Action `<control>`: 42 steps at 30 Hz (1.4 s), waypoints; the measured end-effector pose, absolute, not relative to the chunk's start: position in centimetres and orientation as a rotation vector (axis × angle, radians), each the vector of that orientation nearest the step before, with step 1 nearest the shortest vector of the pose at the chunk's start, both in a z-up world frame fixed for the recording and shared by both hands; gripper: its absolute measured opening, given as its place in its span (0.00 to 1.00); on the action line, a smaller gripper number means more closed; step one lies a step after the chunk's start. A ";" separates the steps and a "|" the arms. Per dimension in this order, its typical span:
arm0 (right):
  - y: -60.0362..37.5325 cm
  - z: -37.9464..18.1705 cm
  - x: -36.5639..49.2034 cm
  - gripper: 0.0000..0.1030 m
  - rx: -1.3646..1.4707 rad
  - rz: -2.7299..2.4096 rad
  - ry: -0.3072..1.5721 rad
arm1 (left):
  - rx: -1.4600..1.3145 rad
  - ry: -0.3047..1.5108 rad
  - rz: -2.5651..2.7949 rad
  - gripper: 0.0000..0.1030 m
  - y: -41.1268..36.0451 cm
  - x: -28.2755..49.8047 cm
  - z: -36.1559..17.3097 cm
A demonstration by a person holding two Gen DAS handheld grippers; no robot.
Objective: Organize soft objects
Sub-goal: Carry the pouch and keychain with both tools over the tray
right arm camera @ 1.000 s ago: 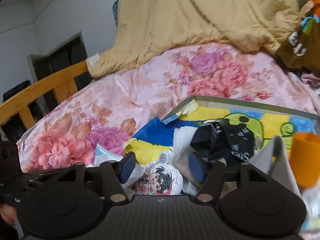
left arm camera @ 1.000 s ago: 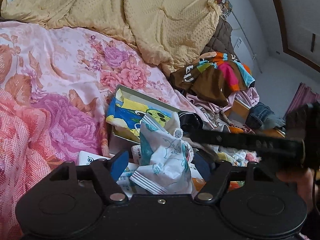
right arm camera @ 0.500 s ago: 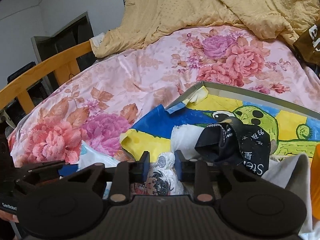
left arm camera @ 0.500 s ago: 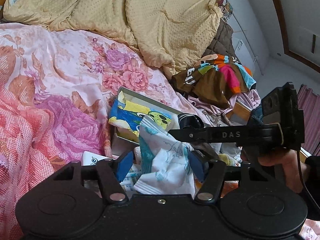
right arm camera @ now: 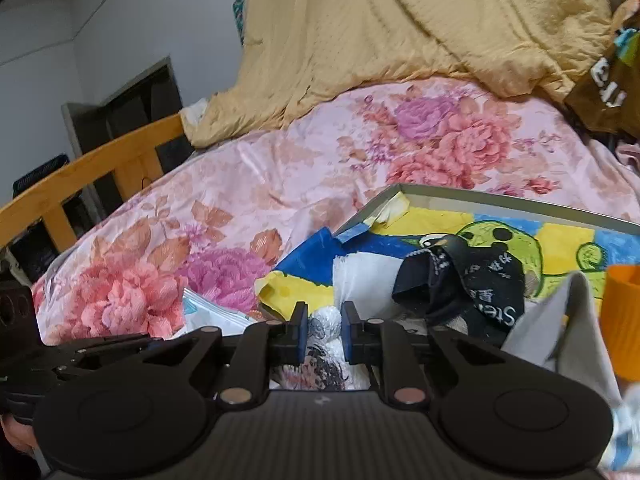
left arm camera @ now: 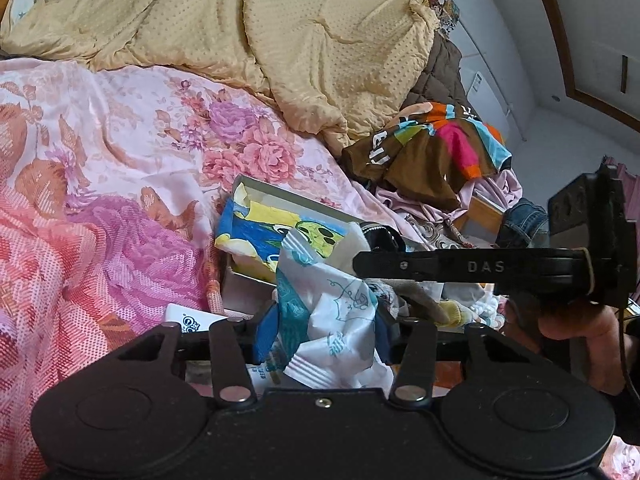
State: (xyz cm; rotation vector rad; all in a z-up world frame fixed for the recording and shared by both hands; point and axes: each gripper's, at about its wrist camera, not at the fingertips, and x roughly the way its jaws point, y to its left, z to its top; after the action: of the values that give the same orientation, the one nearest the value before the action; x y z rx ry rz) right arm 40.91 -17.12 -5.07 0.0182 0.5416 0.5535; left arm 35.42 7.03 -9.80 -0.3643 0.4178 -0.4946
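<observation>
Both tongs are closed on soft items in the lower middle of their own views. Left gripper (left arm camera: 322, 330) has its blue pads pressed against a crumpled white-and-teal printed cloth (left arm camera: 340, 320), which bulges up between them and spills toward the bottom of the frame. Right gripper (right arm camera: 324, 332) has its pads drawn close together, pinching a small white cloth with a dark cartoon print (right arm camera: 326, 354); its rounded top pokes up between the pads.

Just above and right of that pinched piece, a black sock with white lettering (right arm camera: 468, 288) lies crumpled on a white cloth (right arm camera: 360, 276), with a grey fabric piece (right arm camera: 560, 328) to its right and an orange cup (right arm camera: 622, 320) at the right edge. All of these sit in or against a shallow grey box (right arm camera: 500, 198) lined with a blue, yellow and green cartoon picture (right arm camera: 560, 236). In the left wrist view the same box (left arm camera: 280, 196) sits in the centre, and the right gripper's body (left arm camera: 480, 268) crosses the right middle of the frame, held by a hand (left arm camera: 580, 336).

Around the box spreads a pink floral bedsheet (left arm camera: 100, 184). A tan dotted quilt (left arm camera: 300, 40) fills the top of the left view, and a brown multicoloured garment (left arm camera: 432, 152) lies at its right middle. A wooden bed rail (right arm camera: 80, 176) runs along the left side of the right view.
</observation>
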 end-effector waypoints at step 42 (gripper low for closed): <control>-29.0 -4.2 40.2 0.18 0.460 0.218 0.233 | -0.292 0.449 -0.383 0.42 -4.0 45.2 -2.3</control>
State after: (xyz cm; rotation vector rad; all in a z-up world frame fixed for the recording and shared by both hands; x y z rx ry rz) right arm 40.20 -28.97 -4.19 0.4598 0.2333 0.2184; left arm 45.21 -3.98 -2.30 -0.2917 0.4489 -0.3834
